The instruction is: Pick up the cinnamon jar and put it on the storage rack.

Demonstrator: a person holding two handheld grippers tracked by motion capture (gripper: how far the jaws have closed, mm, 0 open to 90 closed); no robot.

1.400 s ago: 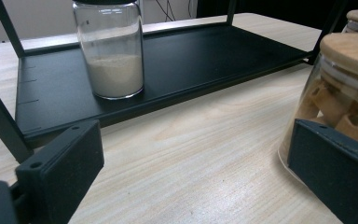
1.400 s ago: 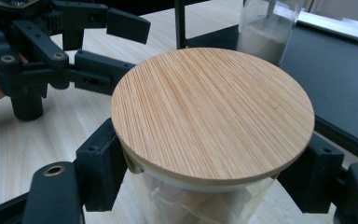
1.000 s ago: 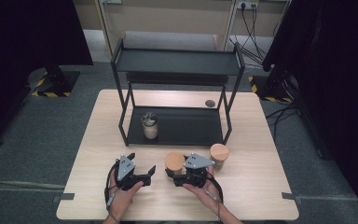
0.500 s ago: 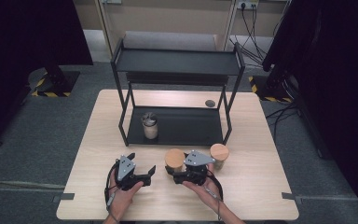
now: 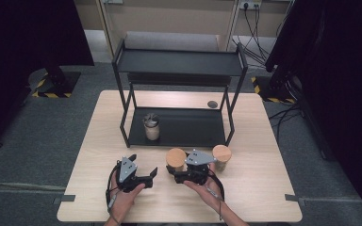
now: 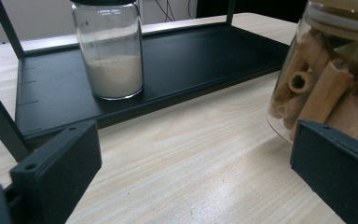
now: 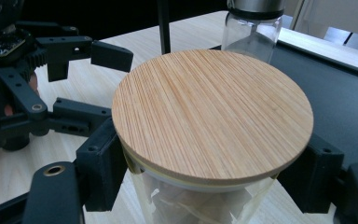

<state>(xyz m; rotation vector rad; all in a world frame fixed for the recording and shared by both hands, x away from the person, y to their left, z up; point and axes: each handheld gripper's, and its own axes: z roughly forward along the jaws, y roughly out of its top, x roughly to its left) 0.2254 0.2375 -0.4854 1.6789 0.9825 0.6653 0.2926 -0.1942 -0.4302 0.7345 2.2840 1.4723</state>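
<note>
A glass jar of biscuit rolls with a round wooden lid (image 5: 176,155) (image 7: 212,112) stands on the table near its front. My right gripper (image 5: 177,168) (image 7: 209,175) is shut on it, one jaw pressed to each side just under the lid. Left of it, my left gripper (image 5: 143,165) (image 6: 196,154) rests low over the table. Its jaws have just been opening and stand wide apart with nothing between them. The jar (image 6: 317,84) is just beyond its right jaw. A second wooden-lidded jar (image 5: 221,154) stands to the right.
A black two-tier rack (image 5: 179,61) stands at the middle of the table. On its lower shelf (image 6: 177,60) is a metal-lidded glass jar of pale powder (image 5: 151,127) (image 6: 113,51). A small dark disc (image 5: 212,104) lies behind the rack. Bare wood lies left and right of the hands.
</note>
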